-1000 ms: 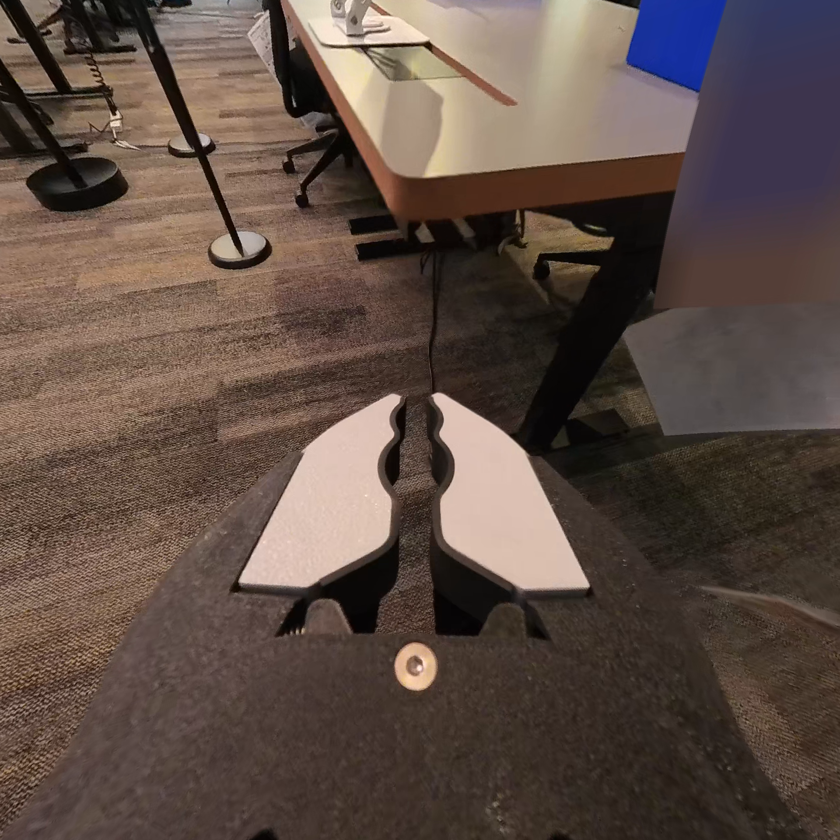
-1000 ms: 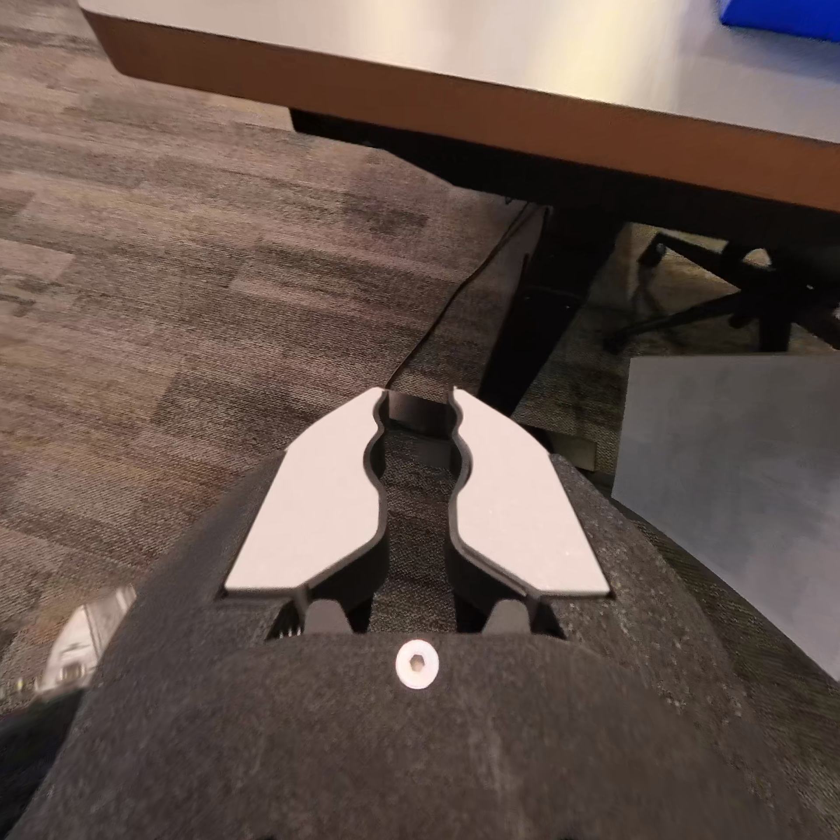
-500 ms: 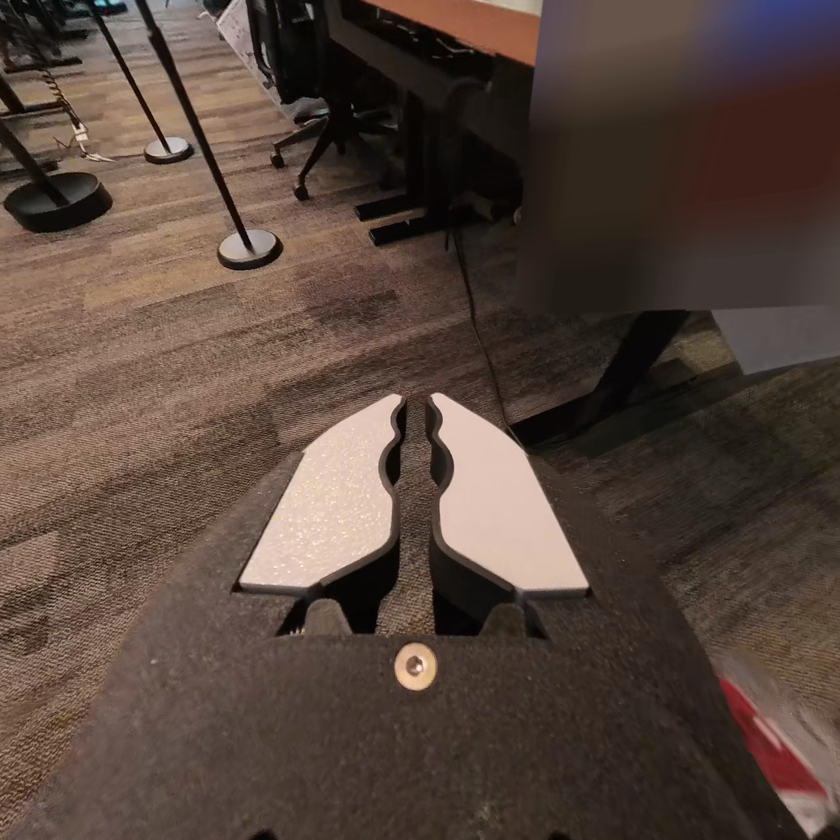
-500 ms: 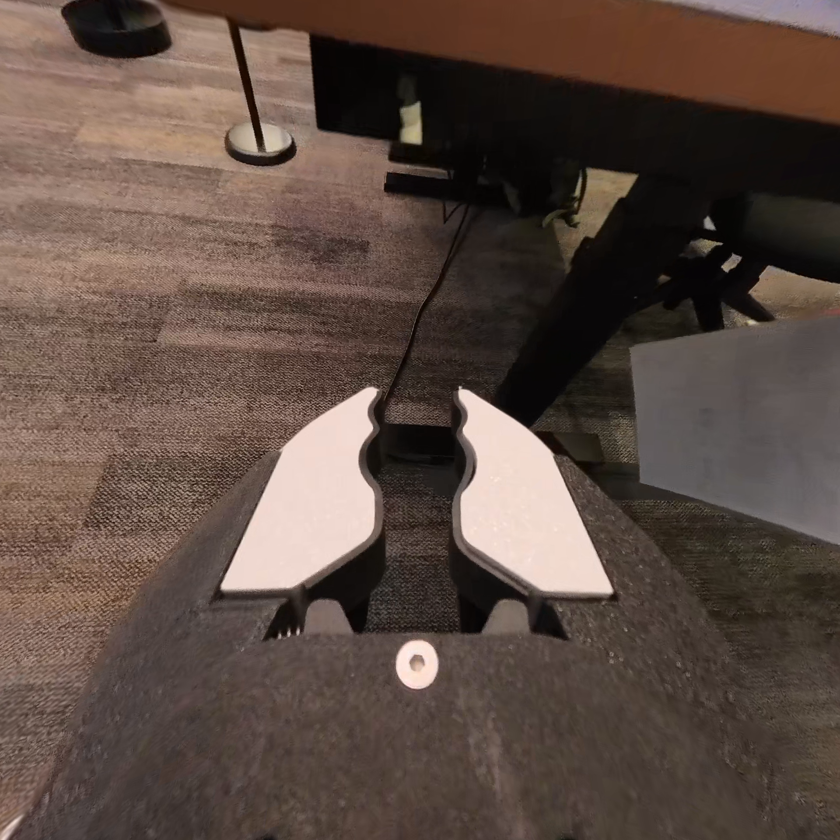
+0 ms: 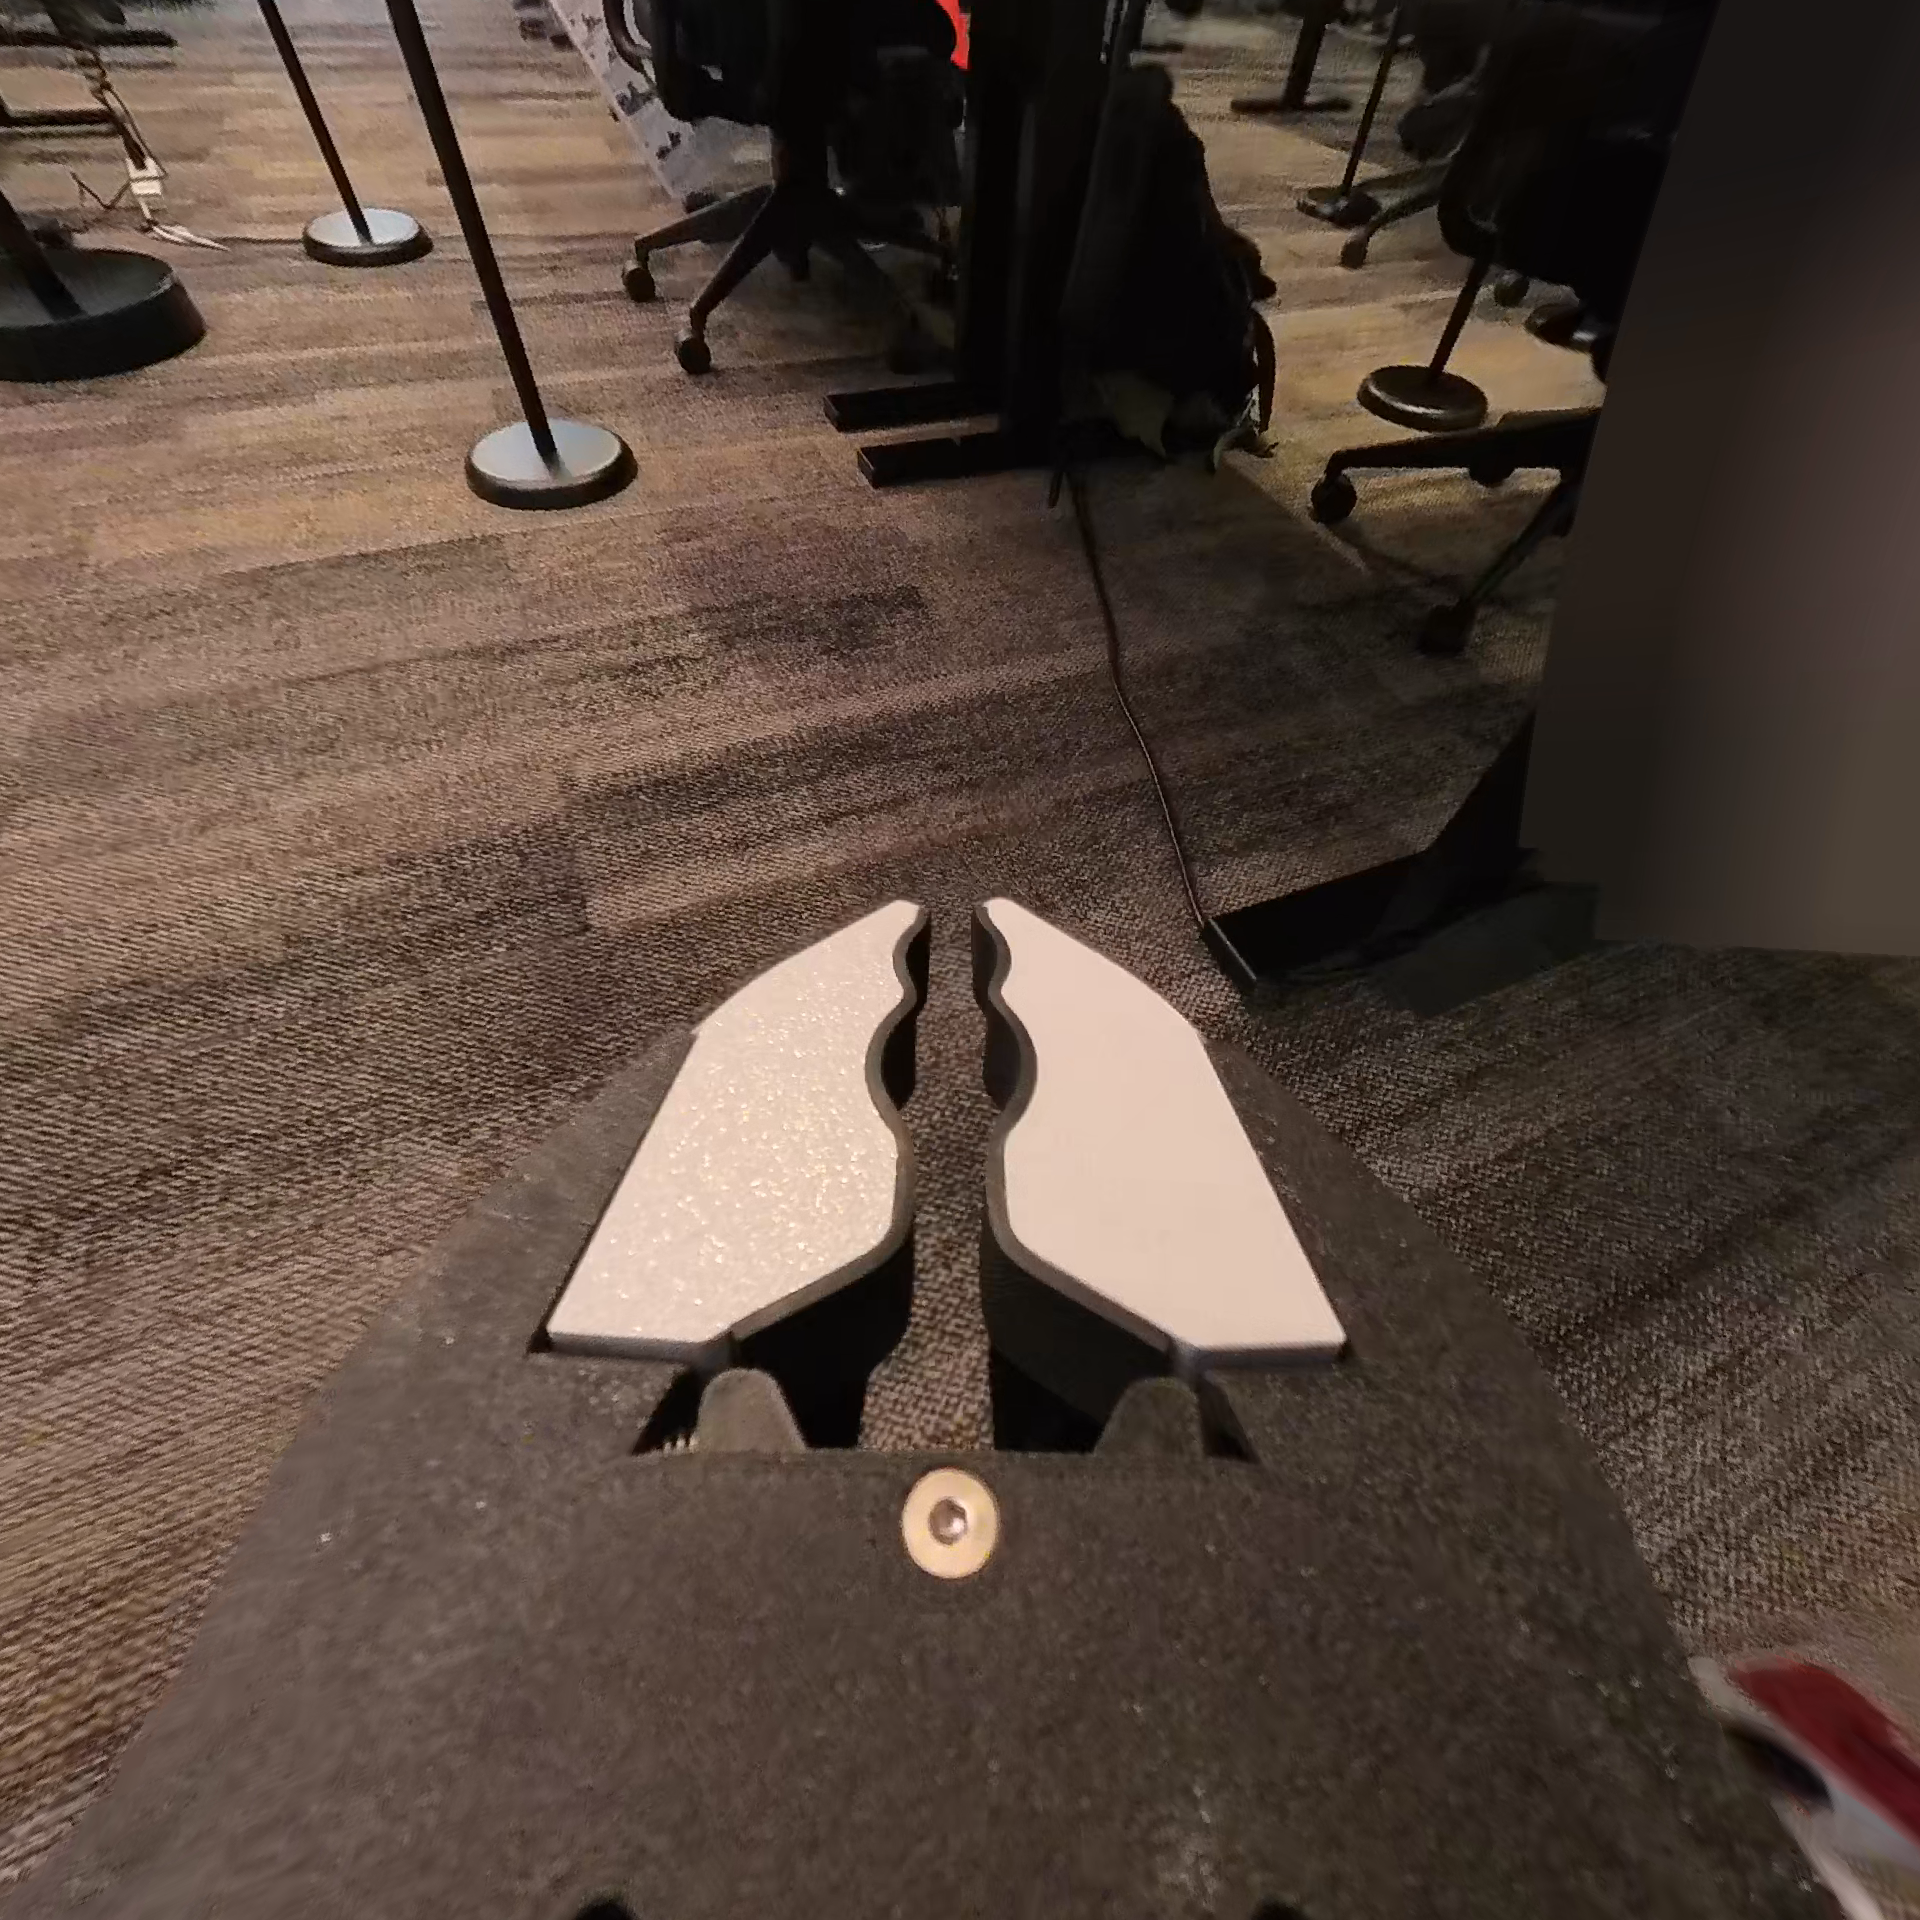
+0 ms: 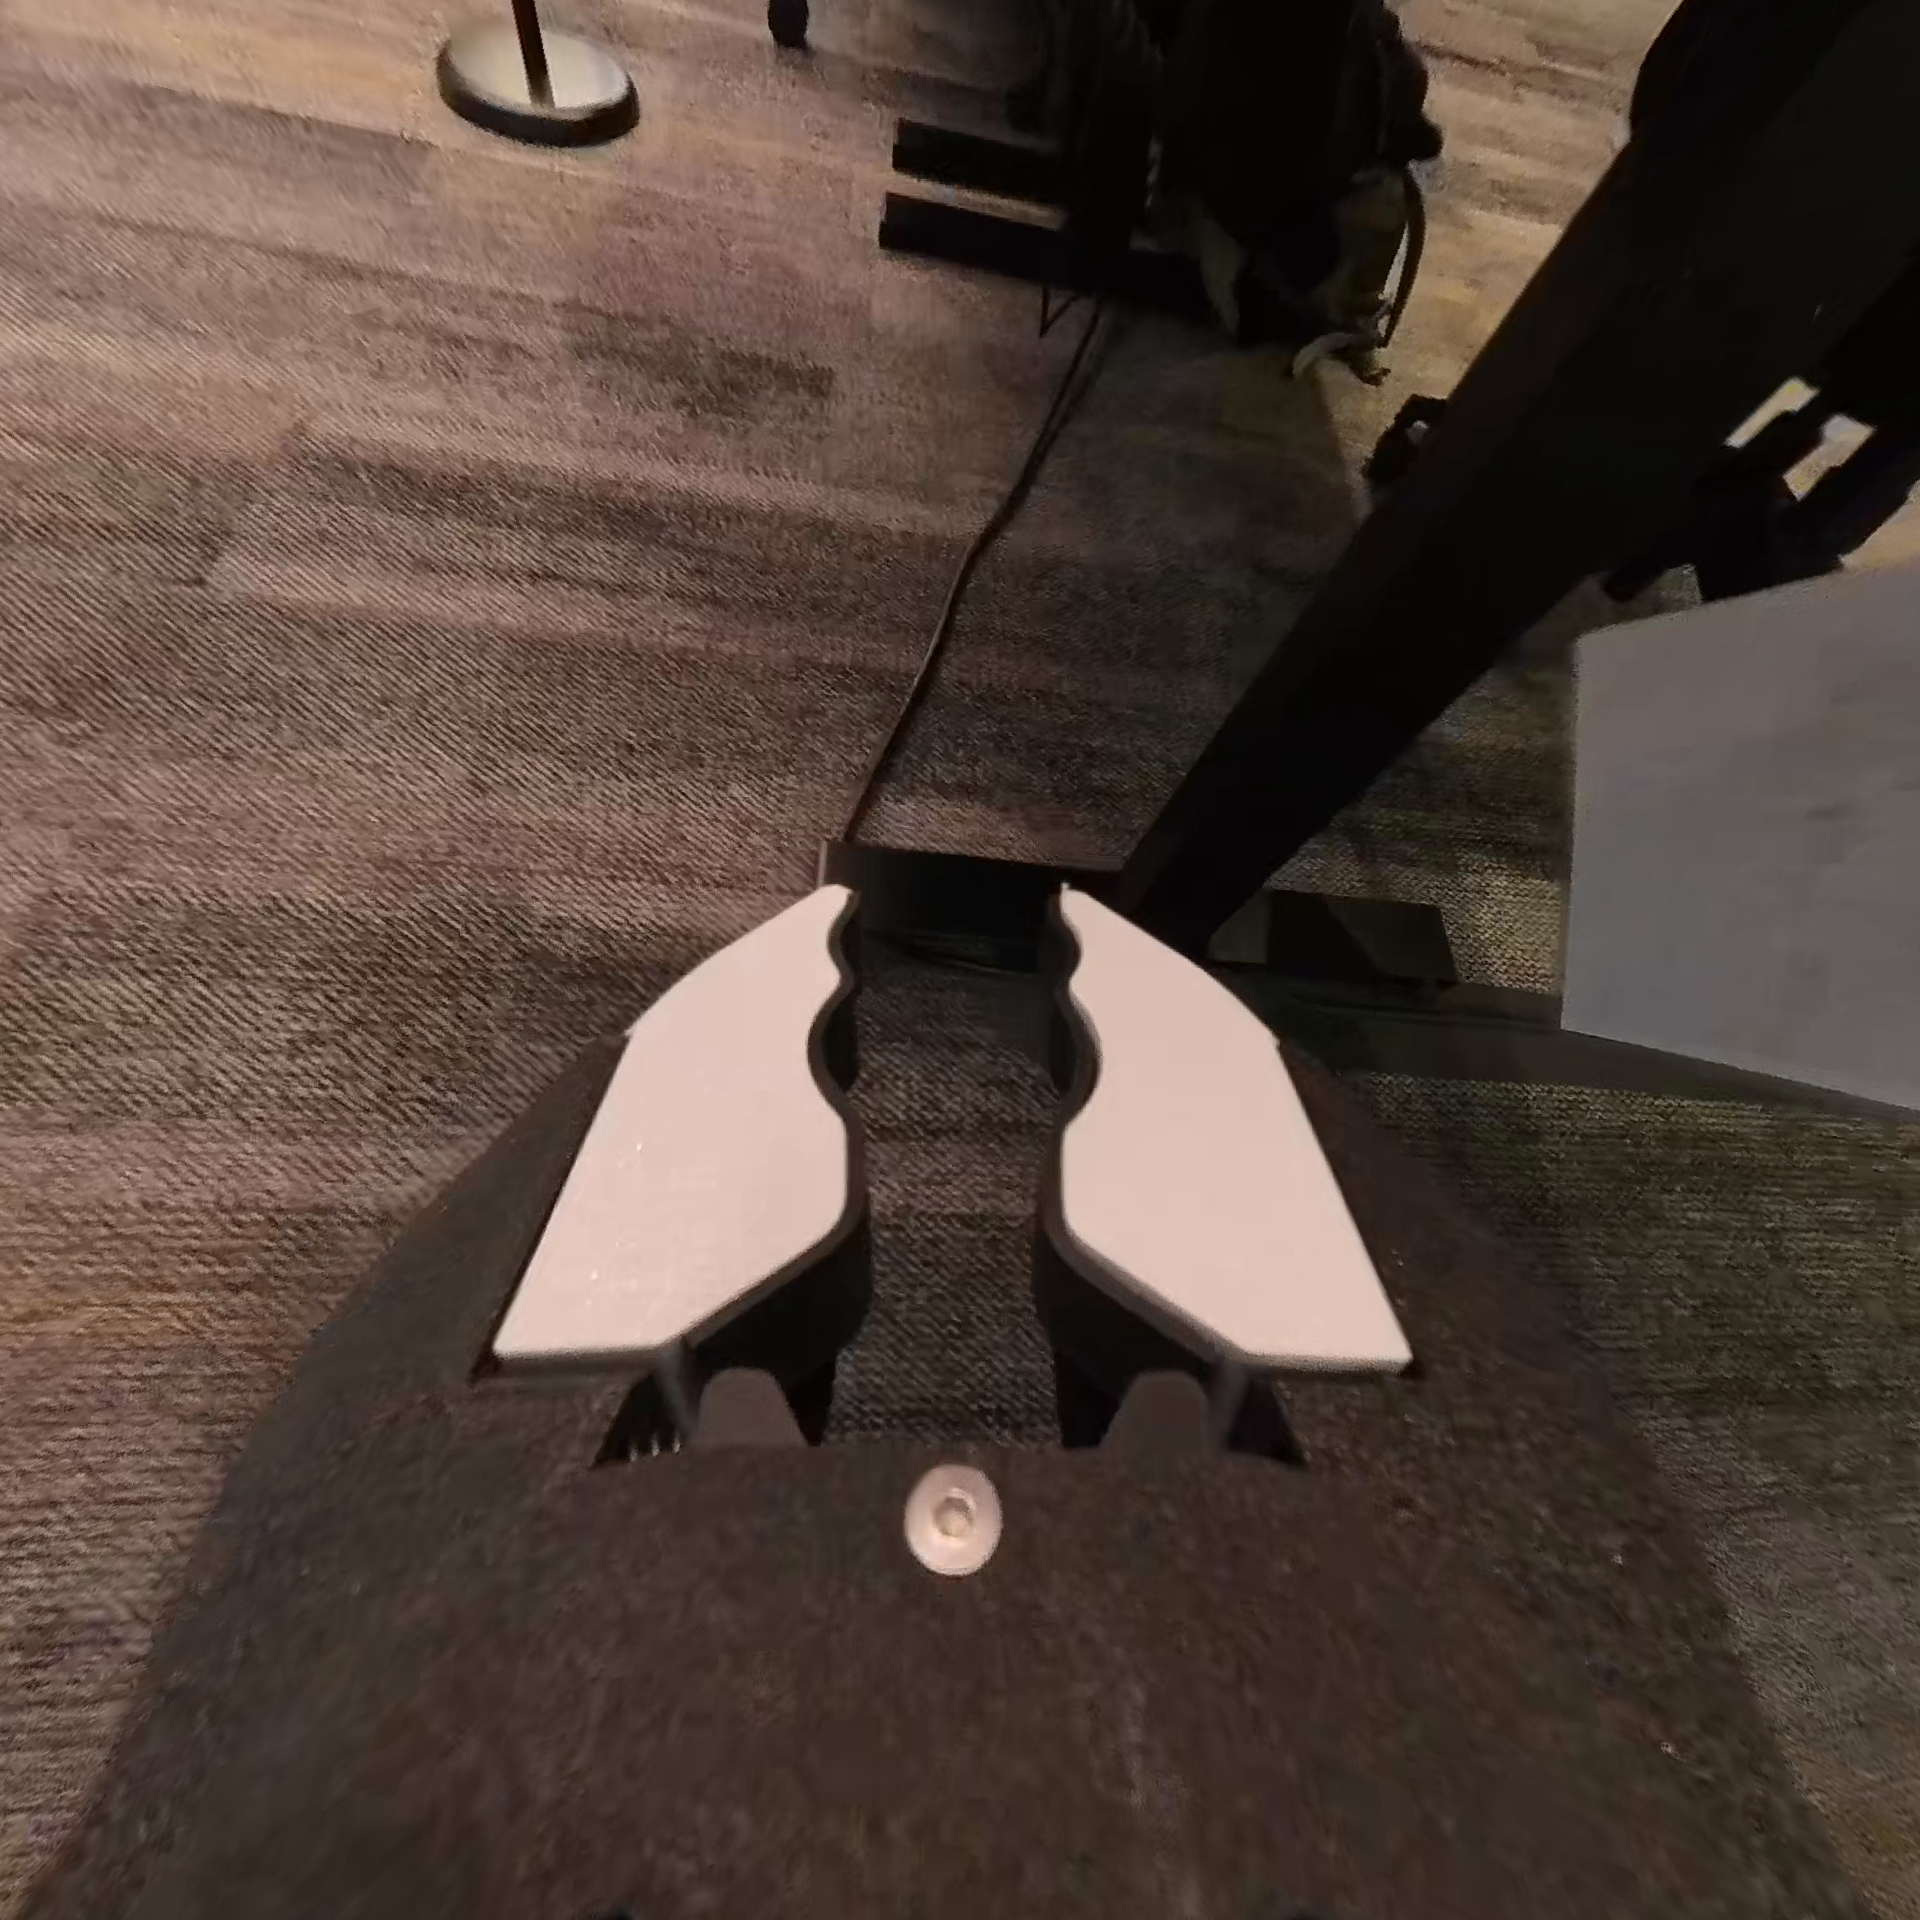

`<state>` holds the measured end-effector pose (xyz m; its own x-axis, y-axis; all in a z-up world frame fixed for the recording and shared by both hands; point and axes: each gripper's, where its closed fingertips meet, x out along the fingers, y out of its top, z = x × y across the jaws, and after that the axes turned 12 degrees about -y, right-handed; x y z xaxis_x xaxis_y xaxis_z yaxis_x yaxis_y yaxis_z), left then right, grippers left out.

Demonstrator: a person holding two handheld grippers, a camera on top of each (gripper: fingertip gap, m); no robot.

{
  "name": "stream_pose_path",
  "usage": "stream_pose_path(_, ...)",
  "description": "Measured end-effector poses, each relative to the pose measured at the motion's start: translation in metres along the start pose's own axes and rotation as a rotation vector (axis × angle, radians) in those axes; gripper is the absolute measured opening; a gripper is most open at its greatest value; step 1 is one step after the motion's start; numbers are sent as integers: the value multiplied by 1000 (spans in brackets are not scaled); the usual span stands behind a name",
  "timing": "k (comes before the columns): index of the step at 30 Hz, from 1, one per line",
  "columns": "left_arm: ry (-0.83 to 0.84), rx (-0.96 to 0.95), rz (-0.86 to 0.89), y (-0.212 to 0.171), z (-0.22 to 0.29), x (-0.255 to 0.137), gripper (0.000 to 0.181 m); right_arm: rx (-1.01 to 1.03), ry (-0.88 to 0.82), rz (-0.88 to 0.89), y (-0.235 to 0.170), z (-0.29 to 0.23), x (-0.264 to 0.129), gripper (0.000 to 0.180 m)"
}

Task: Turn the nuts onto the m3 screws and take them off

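No nuts or screws show in either view. My left gripper (image 5: 948, 914) points down at the brown carpet; its grey fingers (image 5: 748, 1164) stand almost together with only a thin gap, and it holds nothing. My right gripper (image 6: 956, 899) also points at the carpet, just in front of a black desk foot (image 6: 935, 883); its fingers (image 6: 707, 1164) stand apart and it is empty.
In the left wrist view there is a black post base (image 5: 549, 468), an office chair (image 5: 769, 239), a black cable (image 5: 1132, 717) on the carpet, a desk foot (image 5: 1382, 925) and a blurred red and white thing (image 5: 1829, 1745). The right wrist view shows a slanting black desk leg (image 6: 1455, 582) and a grey panel (image 6: 1745, 831). Left tips to right tips: about 45 centimeters.
Both views have dropped from the desk top to the floor under it; the desk top has left the frames. Neither gripper's finger gap has changed.
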<state>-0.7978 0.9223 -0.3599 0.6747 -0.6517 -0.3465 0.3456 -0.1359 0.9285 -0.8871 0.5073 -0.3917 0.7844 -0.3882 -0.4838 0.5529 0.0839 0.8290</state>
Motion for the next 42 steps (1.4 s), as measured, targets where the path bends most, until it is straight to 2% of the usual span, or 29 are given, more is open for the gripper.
stream_pose_path(6, -24, -12, 25, -39, -19, 12, 5, -81, -65, 3, -34, 35, 22, 33)
stream_pose_path(13, -44, 2, 136, -18, -46, 18, 6, 2, -16, -14, -45, 52, 38, 32)
stream_pose_path(19, -45, 59, 177, -3, -48, 14, 6, 37, 54, 23, -32, 39, 35, 30)
stream_pose_path(22, -62, 15, 190, -10, -48, 19, 6, 68, 119, 14, -31, 19, 35, 30)
stream_pose_path(24, -78, -23, 143, -22, -47, 23, 6, 7, 109, -7, -38, 11, 38, 30)
stream_pose_path(29, 43, 60, 71, -38, -71, 16, 7, -59, 105, -41, -46, -2, 45, 29)
stream_pose_path(33, 46, -5, 94, -36, -76, 13, 9, -39, 127, -43, -45, -7, 50, 29)
stream_pose_path(42, 131, 41, 98, -33, -87, 2, 13, -18, 131, -4, -35, -12, 51, 29)
